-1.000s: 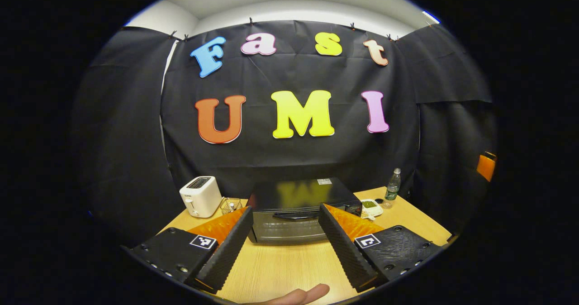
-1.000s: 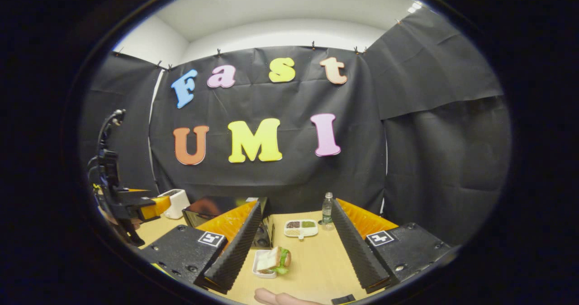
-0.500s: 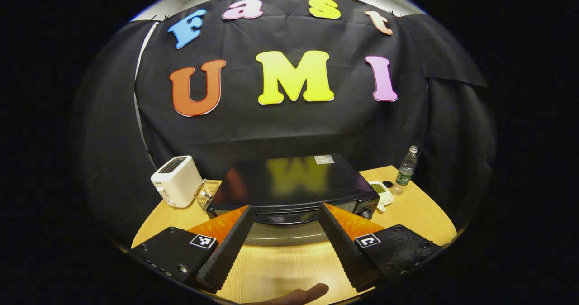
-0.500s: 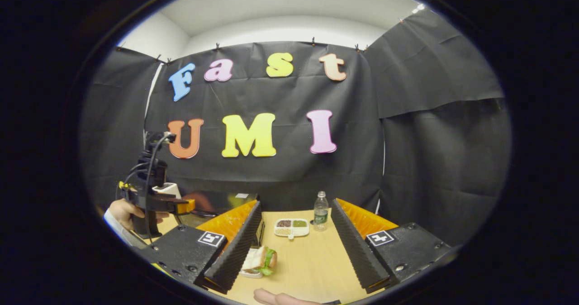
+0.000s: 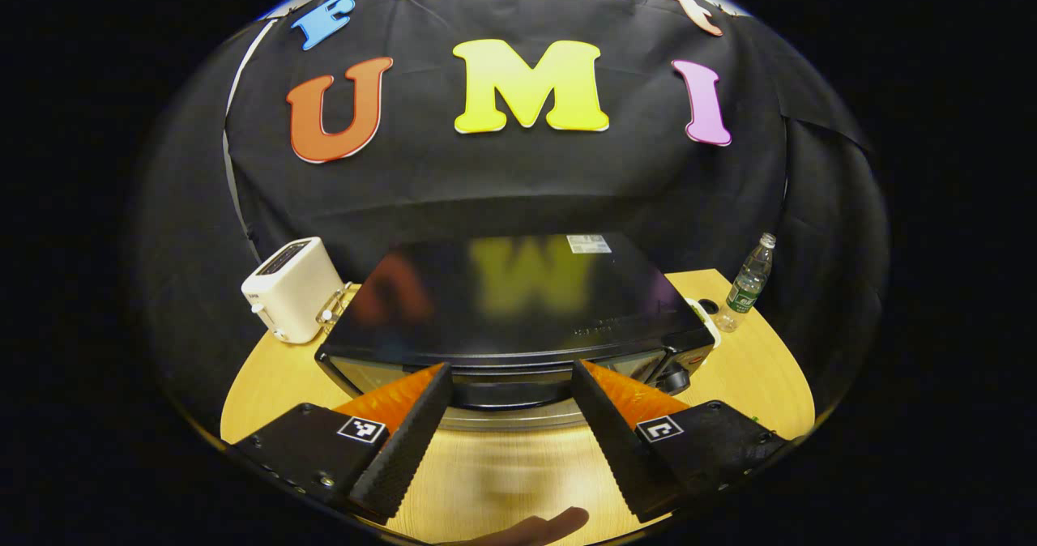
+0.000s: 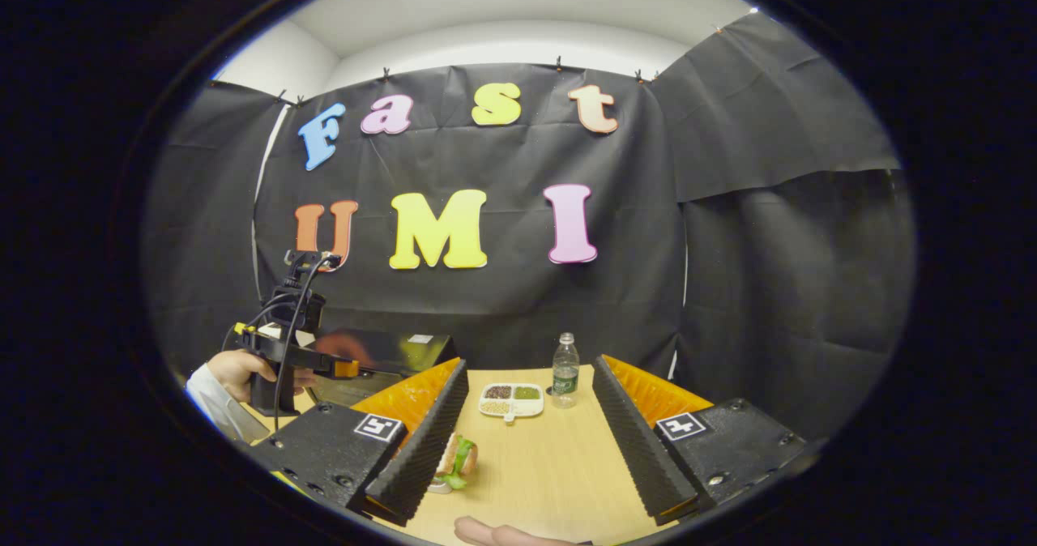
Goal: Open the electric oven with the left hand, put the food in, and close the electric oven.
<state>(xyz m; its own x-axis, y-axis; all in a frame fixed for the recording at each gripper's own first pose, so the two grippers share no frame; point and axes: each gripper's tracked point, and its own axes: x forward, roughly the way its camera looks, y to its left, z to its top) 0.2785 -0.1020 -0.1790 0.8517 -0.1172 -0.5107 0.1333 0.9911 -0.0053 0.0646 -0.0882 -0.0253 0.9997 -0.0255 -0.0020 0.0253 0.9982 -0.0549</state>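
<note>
The black electric oven (image 5: 518,295) stands right in front of my left gripper (image 5: 510,372), its door shut. The gripper is open, its fingertips level with the dark door handle (image 5: 502,394), one on each side and not touching it. In the right gripper view the oven (image 6: 389,350) sits at the left, and a hand (image 6: 235,368) holds the left gripper (image 6: 312,360) against its front. A sandwich (image 6: 458,455) on a small white dish lies on the table, half hidden behind a finger of my right gripper (image 6: 528,368), which is open and holds nothing.
A white toaster (image 5: 292,289) and a wire basket (image 5: 336,311) stand left of the oven. A water bottle (image 5: 749,283) stands to its right. Beyond the right gripper are a divided condiment dish (image 6: 510,400) and the bottle (image 6: 565,372) on the wooden table (image 6: 543,465).
My left gripper has moved forward and down to the oven, so the handle now lies between its fingertips. The right gripper has drifted a little, and the sandwich has slid behind its finger.
</note>
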